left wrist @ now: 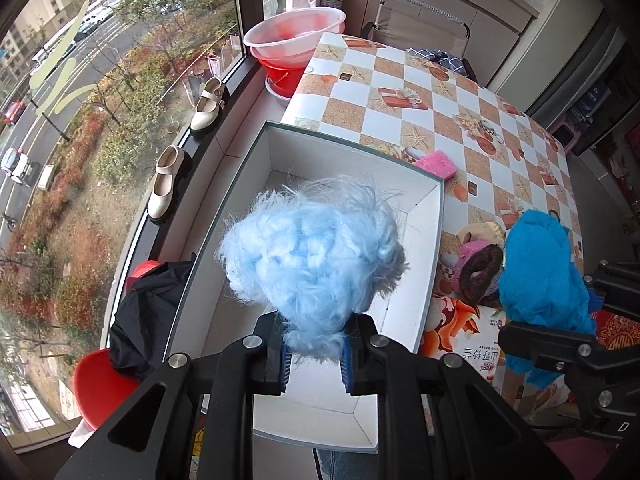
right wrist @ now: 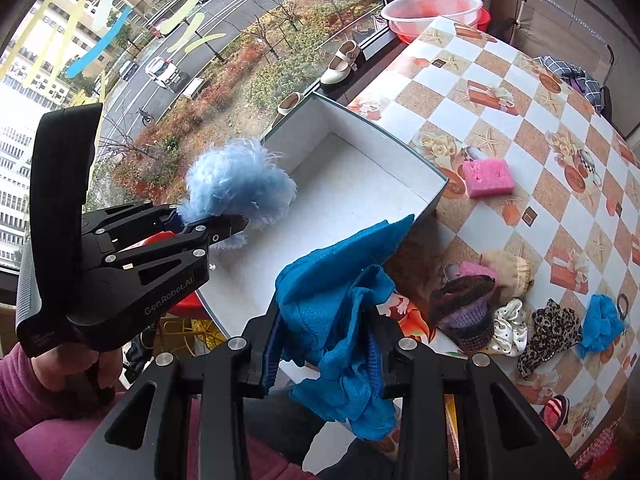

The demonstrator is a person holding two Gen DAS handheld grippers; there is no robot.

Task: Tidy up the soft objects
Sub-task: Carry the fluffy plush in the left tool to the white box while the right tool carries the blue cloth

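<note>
1. The marking "GenRobot.AI" is printed in grey on the black body of the left hand-held gripper, as read in the right wrist view. Chinese characters are printed on a colourful carton beside the box; they cannot be read reliably.
2. The left hand-held gripper is closed on a light blue fluffy ball, which is held above the interior of an open white box. The ball is clamped at its lower end between the blue pads.
3. The right hand-held gripper is closed on a crumpled blue cloth, which is held above the near right corner of the white box.
4. The box is placed at the window-side edge of a desk covered with a checked orange-and-white cloth printed with starfish and gift boxes.
5. A pink sponge lies on the desk just beside the far right wall of the box.
6. A group of soft items lies on the desk to the right of the box: a knitted purple-and-brown piece, a white dotted scrunchie, a leopard-print scrunchie and a small blue cloth.
7. A pair of cream shoes stands on the window ledge. Stacked basins are located beyond the far end of the desk.
8. A street with parked cars is visible through the window.
</note>
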